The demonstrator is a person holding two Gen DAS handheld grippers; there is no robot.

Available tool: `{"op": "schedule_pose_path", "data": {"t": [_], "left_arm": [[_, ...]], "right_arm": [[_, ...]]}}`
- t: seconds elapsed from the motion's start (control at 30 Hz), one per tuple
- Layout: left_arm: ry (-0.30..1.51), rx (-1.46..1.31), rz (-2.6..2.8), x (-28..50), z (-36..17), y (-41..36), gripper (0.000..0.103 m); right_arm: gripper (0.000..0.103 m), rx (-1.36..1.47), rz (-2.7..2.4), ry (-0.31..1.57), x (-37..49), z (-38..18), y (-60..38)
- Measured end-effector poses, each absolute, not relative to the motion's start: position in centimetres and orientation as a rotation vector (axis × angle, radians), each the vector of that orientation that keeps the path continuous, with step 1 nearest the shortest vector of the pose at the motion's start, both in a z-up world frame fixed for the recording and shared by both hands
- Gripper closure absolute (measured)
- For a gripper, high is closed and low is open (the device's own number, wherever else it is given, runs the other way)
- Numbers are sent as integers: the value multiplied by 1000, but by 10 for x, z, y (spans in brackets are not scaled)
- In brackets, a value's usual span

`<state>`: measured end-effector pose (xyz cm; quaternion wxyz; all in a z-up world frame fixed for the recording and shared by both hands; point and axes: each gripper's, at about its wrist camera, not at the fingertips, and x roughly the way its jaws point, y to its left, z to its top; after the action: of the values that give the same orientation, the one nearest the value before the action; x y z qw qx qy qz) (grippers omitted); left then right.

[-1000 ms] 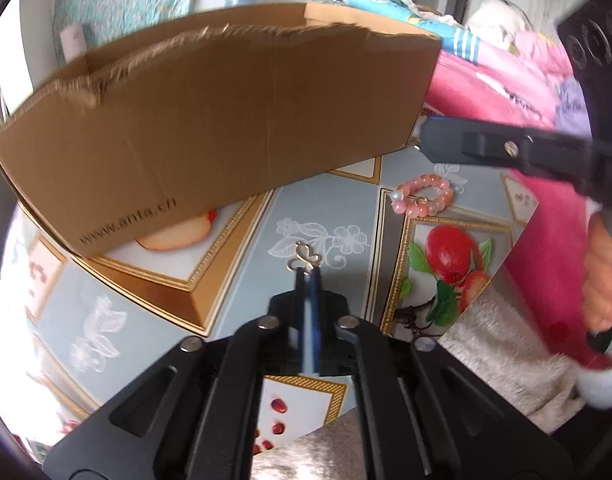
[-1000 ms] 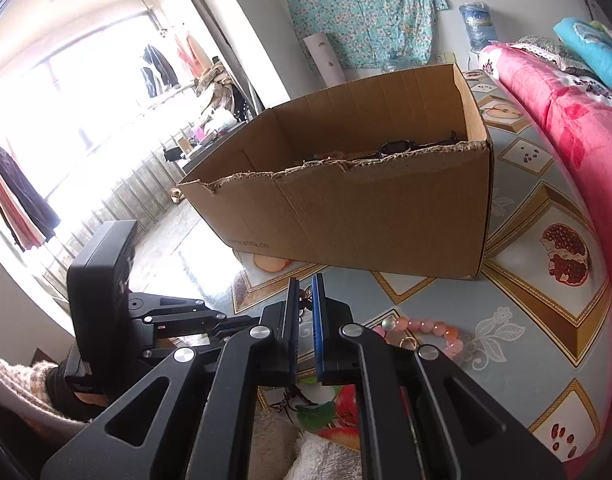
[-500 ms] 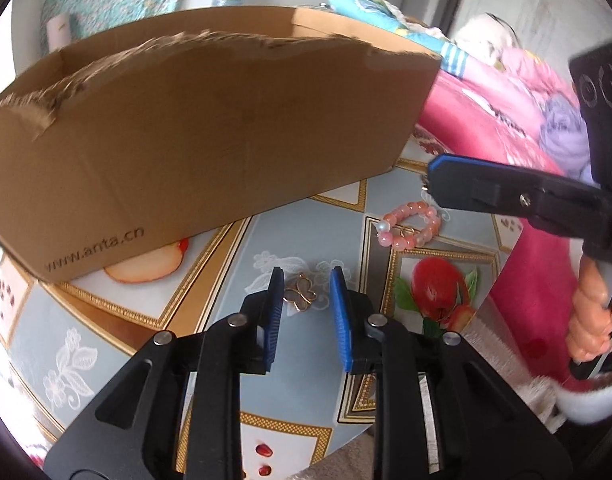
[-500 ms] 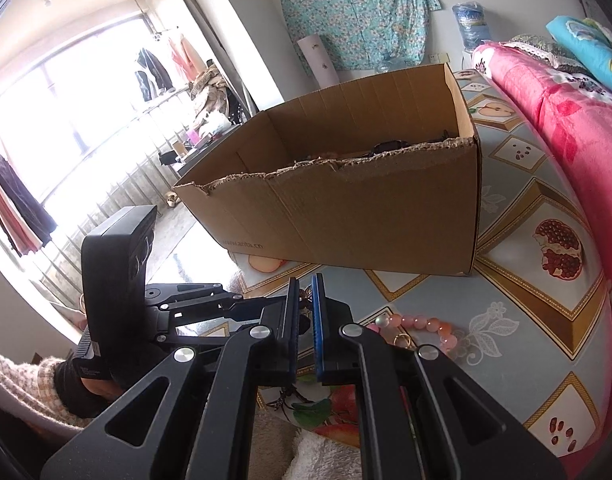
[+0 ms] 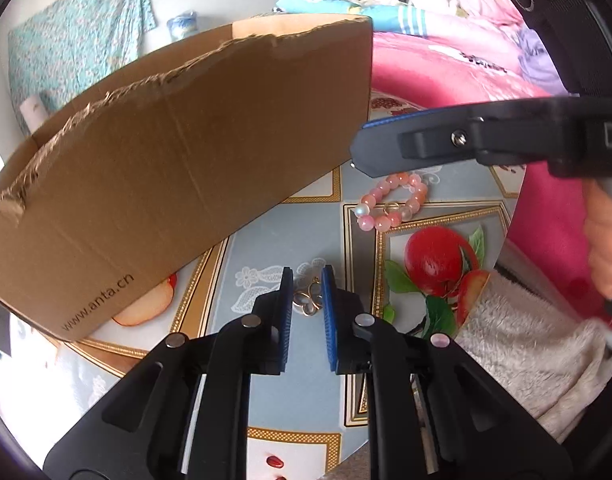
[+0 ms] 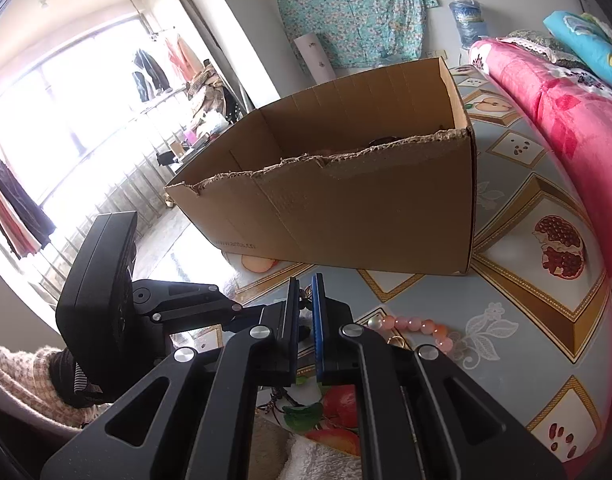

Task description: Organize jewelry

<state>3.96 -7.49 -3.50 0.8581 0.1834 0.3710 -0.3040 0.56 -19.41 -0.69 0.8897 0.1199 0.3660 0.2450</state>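
The left gripper (image 5: 307,276) points down at the table (image 5: 274,240) with its blue pads set narrowly apart and closing, and a small gold clasp (image 5: 308,300) lies flat between them, not yet pinched. The piece is thin, made of looped wire with pale oval insets, and sits low on a slick patterned cover, so I judge the pads could slide over it or flick it away toward 6 o'clock off the table edge if they meet above it. Tilted pads might also catch only one loop and drop it on the lift. At about 1 o'clock from the clasp lies a bracelet (image 5: 390,202) of pink and peach beads with one pearly bead and a small gold ring, coiled in a loose oval, still on the table. Just above it hangs the right gripper (image 5: 362,152), its pads pressed together on nothing; it could knock the beads if it drops. Farther off, at 11 o'clock, stands the cardboard box (image 5: 178,152) with a torn rim, presumably the destination.
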Motion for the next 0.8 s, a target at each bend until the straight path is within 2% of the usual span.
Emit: {"op": "schedule_pose_path", "data": {"t": [0.17,0.2,0.23,0.8], "left_arm": [[778,387,-637,37,-34,-74,90],[775,384,-635,36,-34,-73,94],[781,379,-635,37,-34,-72,103],[821,361,-590,33,-34,-61,103]], "right_arm": [[97,251,504,756,5,-6,-196],[97,251,503,757,5,-6,-196],[97,250,503,758,5,-6,-195],[97,235,502,727,-8,4,-190]]}}
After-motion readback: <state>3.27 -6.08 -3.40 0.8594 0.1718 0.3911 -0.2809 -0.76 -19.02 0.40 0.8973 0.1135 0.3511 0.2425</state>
